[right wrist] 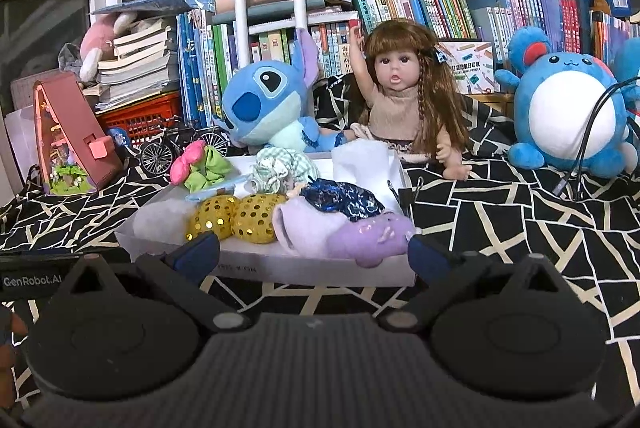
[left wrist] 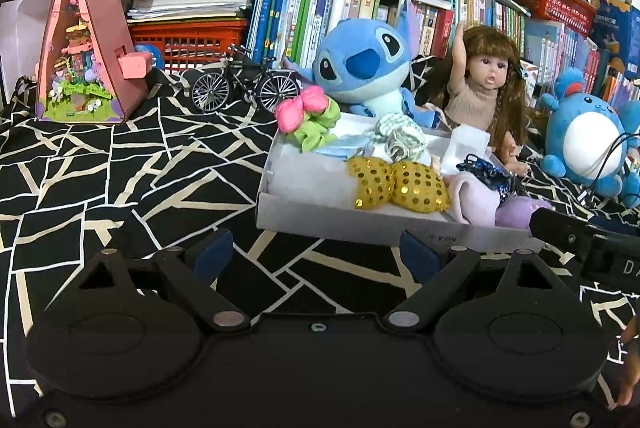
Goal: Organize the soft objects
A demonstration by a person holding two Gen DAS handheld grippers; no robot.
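Left wrist view: my left gripper stands wide with nothing between its fingers, over the black patterned cloth. Ahead and slightly to its right sits the white box of soft things, with the gold sequin pouch nearest. Right wrist view: my right gripper is also wide and empty, its fingertips just before the box, where the purple plush lies straight ahead beside a blue sequin pouch.
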